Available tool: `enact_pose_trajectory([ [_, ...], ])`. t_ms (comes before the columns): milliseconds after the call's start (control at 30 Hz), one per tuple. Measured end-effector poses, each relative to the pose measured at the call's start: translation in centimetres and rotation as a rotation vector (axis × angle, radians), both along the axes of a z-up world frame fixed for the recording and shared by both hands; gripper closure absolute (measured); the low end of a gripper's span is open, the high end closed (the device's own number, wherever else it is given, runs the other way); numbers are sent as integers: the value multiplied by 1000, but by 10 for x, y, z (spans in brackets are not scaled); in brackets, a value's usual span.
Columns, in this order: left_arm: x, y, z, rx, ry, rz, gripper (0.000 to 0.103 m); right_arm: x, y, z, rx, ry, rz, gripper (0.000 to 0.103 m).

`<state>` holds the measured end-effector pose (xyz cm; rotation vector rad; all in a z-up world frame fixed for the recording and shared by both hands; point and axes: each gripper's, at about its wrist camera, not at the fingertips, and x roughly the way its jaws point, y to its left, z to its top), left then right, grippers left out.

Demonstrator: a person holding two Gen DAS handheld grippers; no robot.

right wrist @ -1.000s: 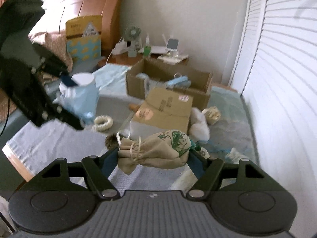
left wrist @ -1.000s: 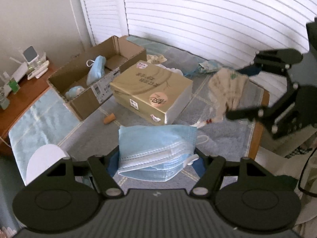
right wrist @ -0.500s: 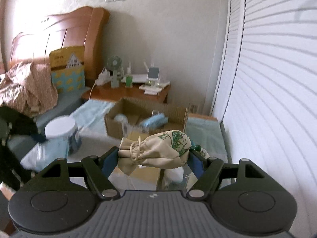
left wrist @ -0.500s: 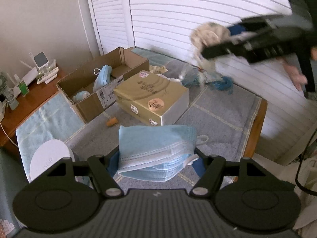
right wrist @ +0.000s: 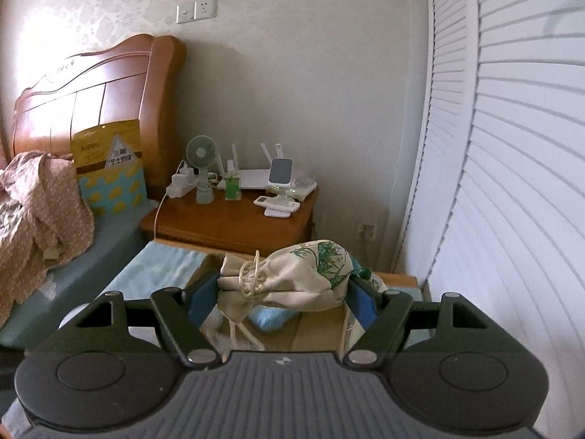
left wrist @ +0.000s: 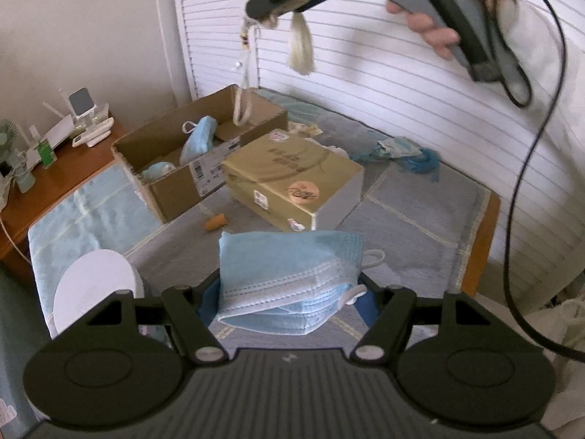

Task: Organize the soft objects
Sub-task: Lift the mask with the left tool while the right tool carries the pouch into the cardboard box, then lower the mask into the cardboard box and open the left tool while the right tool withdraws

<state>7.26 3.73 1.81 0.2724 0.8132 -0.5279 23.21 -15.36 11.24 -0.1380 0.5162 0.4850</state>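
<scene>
1. Left gripper [left wrist: 290, 287] low over the near part of the surface [left wrist: 420, 212], fingers pinching a folded blue face mask [left wrist: 289, 274]; one ear loop sticks out on the right side.
2. Right gripper [right wrist: 283, 285] up high, fingers clamped on a cream drawstring pouch [right wrist: 292, 281] with green leaf print; its cord and tassel dangle free.
3. From the left wrist view the cord loop hangs about over the open cardboard box [left wrist: 175, 161]; can't tell for sure if it touches the rim, view is blurred there.
4. Cardboard box sits at the far left of the surface, near the wooden nightstand [right wrist: 234, 219]. Blue masks already inside.
5. Closed gold box [left wrist: 292, 179] just beside the cardboard box, middle of the surface.
6. Small orange cylinder [left wrist: 215, 222] lies in front of the two boxes.
7. White round lid [left wrist: 95, 285] at the near left edge.
8. Crumpled blue-and-white cloths [left wrist: 406, 152] by the far right edge, next to the louvred doors [left wrist: 365, 84].
9. Open room: grey cloth-covered stretch right of the gold box, out to the wooden right edge.
</scene>
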Motion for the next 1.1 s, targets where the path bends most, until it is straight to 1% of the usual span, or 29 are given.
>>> enact_pose_trajectory([
  [133,6,6,-4,-7,14,21,32,35,12,-5,45,65,16,24],
  [333,17,13,-9,-6,29,45,32,73,25,-31,133,198,28,24],
  [400,18,14,-10,-5,33,46,32,82,27,-41,146,238,20,24],
  [467,21,14,-11,-5,38,47,32,90,27,-53,151,279,7,24],
  [567,24,15,-13,-5,43,46,32,98,25,-70,125,312,-31,24],
  [600,24,15,-14,-5,45,46,32,99,23,-75,115,322,-40,23],
  [667,26,15,-15,-5,47,44,32,101,20,-83,88,342,-58,18],
  [733,27,15,-15,-4,49,46,32,98,16,-86,74,338,-70,8],
  [767,27,14,-15,-3,49,45,32,95,14,-85,76,333,-73,6],
  [833,29,13,-16,2,51,46,32,88,9,-83,82,313,-74,4],
  [933,31,11,-14,9,46,45,32,77,4,-81,58,283,-82,0],
  [1100,36,8,-7,14,30,48,32,46,0,-80,12,226,-81,0],
])
